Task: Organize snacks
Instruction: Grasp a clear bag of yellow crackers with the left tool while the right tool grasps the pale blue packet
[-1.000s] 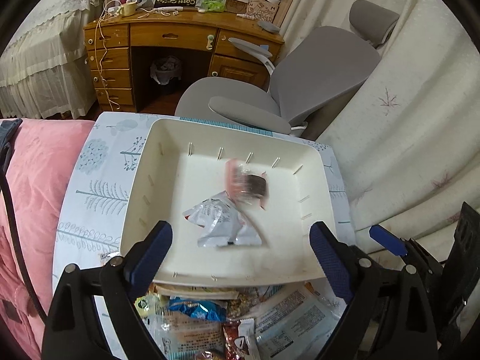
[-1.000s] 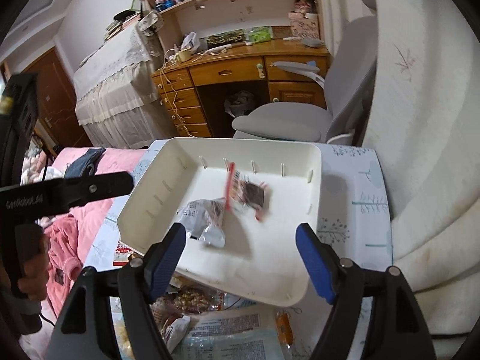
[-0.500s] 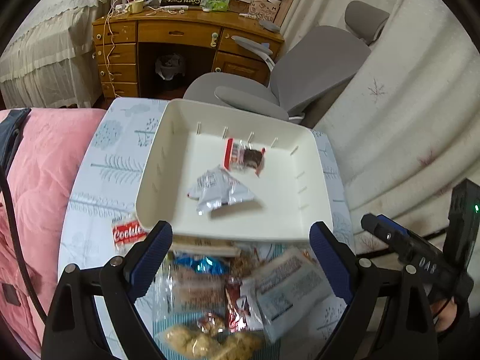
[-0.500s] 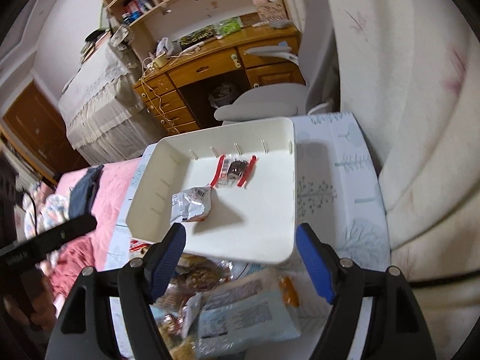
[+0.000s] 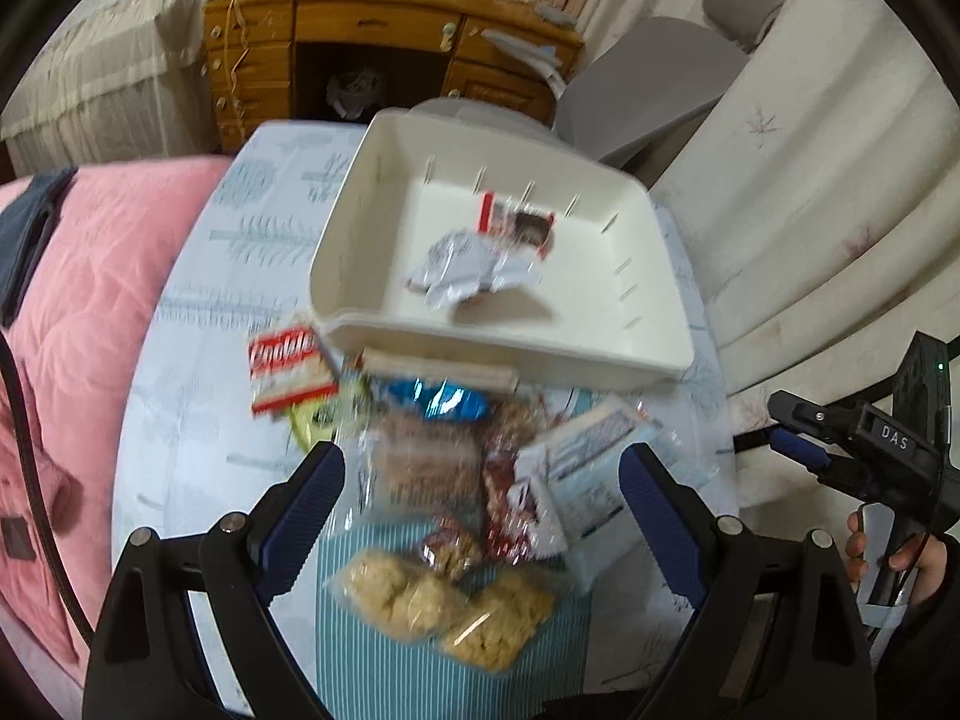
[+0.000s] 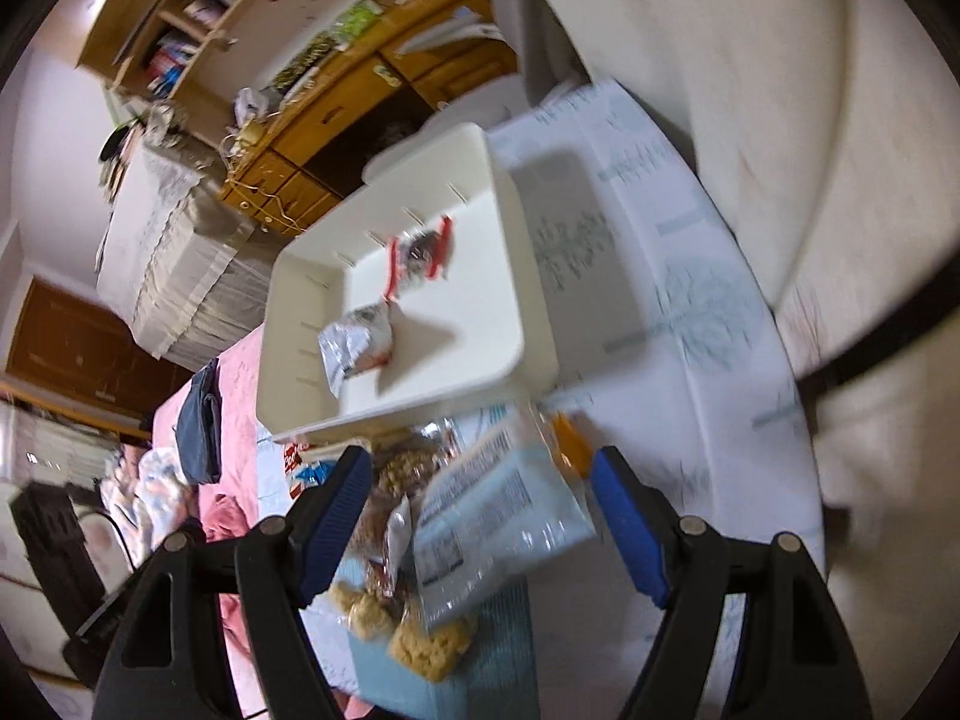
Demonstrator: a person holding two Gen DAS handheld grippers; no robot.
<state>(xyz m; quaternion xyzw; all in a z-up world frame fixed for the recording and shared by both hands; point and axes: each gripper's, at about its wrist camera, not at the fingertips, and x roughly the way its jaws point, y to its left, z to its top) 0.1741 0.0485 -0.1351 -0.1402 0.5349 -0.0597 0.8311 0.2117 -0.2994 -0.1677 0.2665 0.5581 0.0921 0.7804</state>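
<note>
A white tray sits on the patterned table and holds a crumpled silver packet and a red-edged snack packet; the tray also shows in the right wrist view. A pile of snacks lies in front of it: a red cookie pack, a blue wrapper, a pale blue bag and a clear bag of yellow puffs. My left gripper is open and empty above the pile. My right gripper is open and empty over the pale blue bag.
A pink quilt lies left of the table. A grey office chair and a wooden desk stand behind the tray. Cream curtains hang at the right. The right gripper's body shows at the left view's right edge.
Both grippers have pulled back and up from the tray, so the snack pile in front of it has come into view. The right view has tilted. Both stay open.
</note>
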